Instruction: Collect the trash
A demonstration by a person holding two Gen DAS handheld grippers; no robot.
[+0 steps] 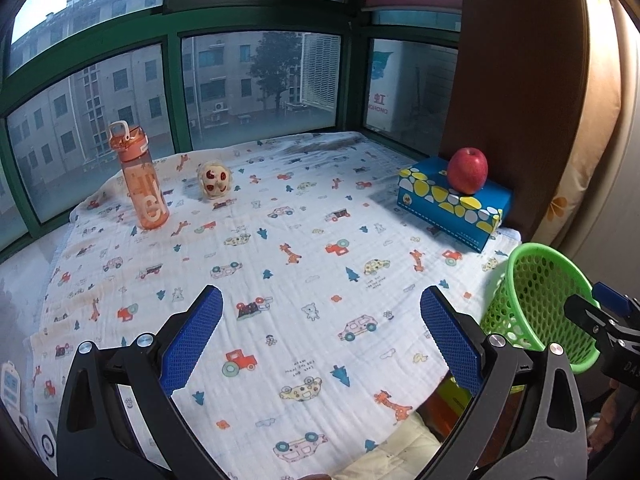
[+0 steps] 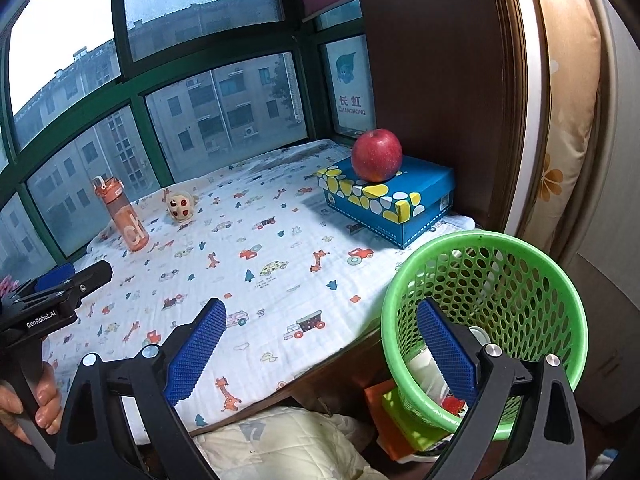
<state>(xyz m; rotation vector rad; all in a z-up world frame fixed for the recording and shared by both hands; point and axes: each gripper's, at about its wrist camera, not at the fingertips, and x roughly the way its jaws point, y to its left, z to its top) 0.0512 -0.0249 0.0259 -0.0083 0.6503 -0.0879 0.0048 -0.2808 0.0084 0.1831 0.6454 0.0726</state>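
Hovering: both grippers (image 1: 320, 344) (image 2: 320, 350) wide, empty; bin (image 2: 520, 248) holds trash; next, nothing obvious left nr bin.

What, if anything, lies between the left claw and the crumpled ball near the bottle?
Nothing visible. Only bare patterned cloth lies between the open left claw and the ball. The bottle stands to the ball's left, off that line.

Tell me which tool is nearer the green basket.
Right. The right tool is at the green basket, one finger reaching over its rim. The left tool hangs over the printed cloth, with the basket off to its right.
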